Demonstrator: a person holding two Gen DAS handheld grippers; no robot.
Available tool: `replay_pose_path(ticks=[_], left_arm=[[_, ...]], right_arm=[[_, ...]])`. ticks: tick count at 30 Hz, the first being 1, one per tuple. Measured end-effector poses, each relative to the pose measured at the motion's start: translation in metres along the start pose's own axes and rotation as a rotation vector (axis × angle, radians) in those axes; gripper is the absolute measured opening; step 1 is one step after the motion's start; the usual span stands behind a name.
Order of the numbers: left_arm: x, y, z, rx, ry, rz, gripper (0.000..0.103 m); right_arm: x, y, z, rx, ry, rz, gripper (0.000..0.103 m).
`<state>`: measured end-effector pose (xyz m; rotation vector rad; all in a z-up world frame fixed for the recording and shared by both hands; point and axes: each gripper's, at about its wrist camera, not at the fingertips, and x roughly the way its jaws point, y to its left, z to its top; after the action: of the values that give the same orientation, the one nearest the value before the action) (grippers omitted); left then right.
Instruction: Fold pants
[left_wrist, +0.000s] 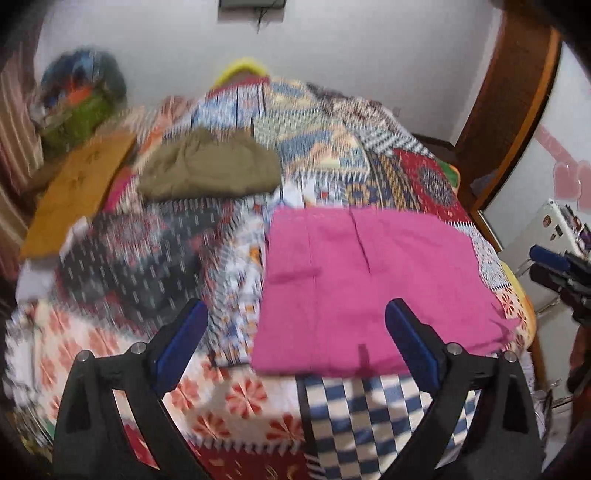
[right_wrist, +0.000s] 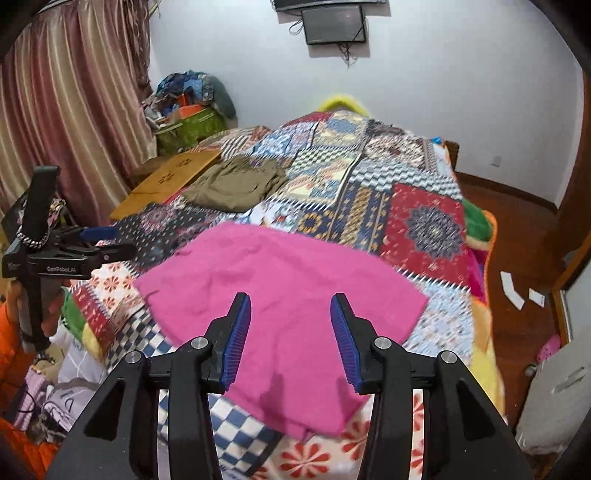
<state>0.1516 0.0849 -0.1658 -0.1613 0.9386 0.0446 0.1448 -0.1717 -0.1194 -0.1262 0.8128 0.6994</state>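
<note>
Pink pants (left_wrist: 373, 288) lie folded flat on a patchwork quilt on the bed; they also show in the right wrist view (right_wrist: 284, 295). My left gripper (left_wrist: 295, 314) is open and empty, held above the near left part of the pants. My right gripper (right_wrist: 291, 306) is open and empty, held above the near edge of the pants. The right gripper shows at the right edge of the left wrist view (left_wrist: 554, 267). The left gripper shows at the left of the right wrist view (right_wrist: 107, 242).
Olive-brown folded clothing (left_wrist: 210, 170) (right_wrist: 236, 184) lies farther back on the quilt (right_wrist: 424, 221). A wooden board (right_wrist: 166, 181) rests at the bed's left edge. Bags of clutter (right_wrist: 188, 110) stand in the corner by curtains (right_wrist: 66, 110). Wooden floor (right_wrist: 517, 295) lies right of the bed.
</note>
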Motion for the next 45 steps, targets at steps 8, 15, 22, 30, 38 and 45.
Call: replay_pose_path(ticks=[8, 15, 22, 30, 38, 45], left_arm=[[0.017, 0.008, -0.039, -0.091, 0.099, -0.011, 0.098], [0.033, 0.008, -0.058, -0.175, 0.170, -0.174, 0.098], [0.042, 0.010, -0.055, -0.218, 0.161, -0.220, 0.098], [0.047, 0.017, -0.038, -0.271, 0.139, -0.287, 0.098], [0.070, 0.021, -0.030, -0.328, 0.163, -0.289, 0.098], [0.080, 0.021, -0.030, -0.330, 0.179, -0.253, 0.098]], right_arm=[[0.037, 0.009, -0.037, -0.020, 0.139, 0.006, 0.042], [0.046, 0.007, -0.055, 0.003, 0.191, 0.028, 0.042], [0.049, 0.007, -0.059, 0.008, 0.197, 0.040, 0.042], [0.049, 0.005, -0.059, 0.011, 0.191, 0.043, 0.044], [0.050, 0.003, -0.060, 0.014, 0.193, 0.049, 0.045], [0.051, 0.001, -0.060, 0.016, 0.193, 0.052, 0.046]])
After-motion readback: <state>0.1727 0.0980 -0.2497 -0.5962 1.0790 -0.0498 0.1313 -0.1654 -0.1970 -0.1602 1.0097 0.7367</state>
